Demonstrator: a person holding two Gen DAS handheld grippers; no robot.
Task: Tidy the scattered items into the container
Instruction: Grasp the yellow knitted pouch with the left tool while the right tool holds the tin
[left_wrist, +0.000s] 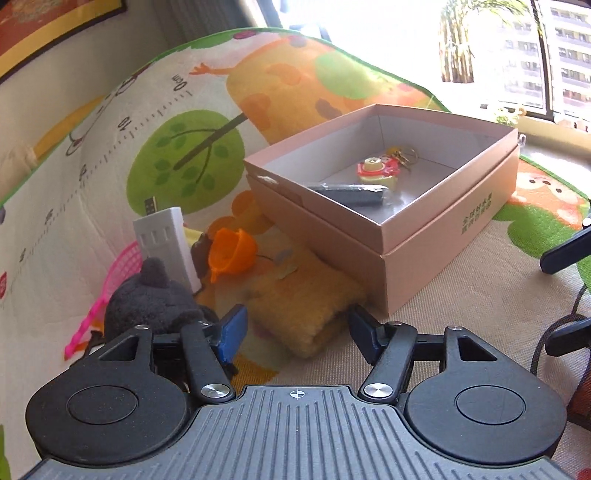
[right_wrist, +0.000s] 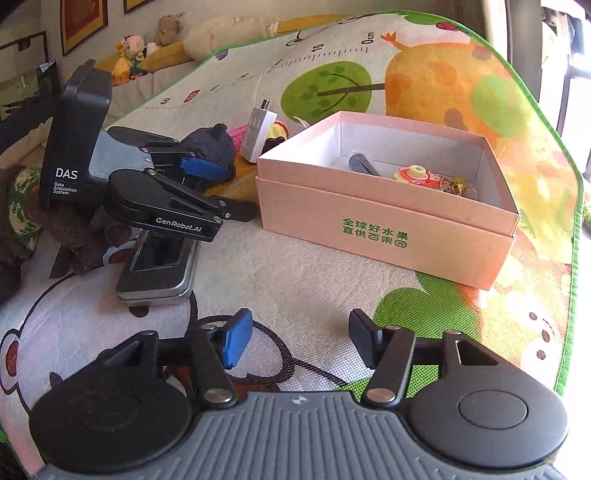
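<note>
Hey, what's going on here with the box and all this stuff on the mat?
A person with two handheld grippers is tidying small items into the pink box. A colourful keychain toy and a dark wrapped tube are already inside. The left gripper is open around a yellow cloth, beside a dark plush and orange cup. The right gripper is open and empty.

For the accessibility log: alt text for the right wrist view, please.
An open pink box on a play mat holds a keychain and a dark tube. The right gripper is open and empty; the left gripper reaches toward toys beside the box.
</note>
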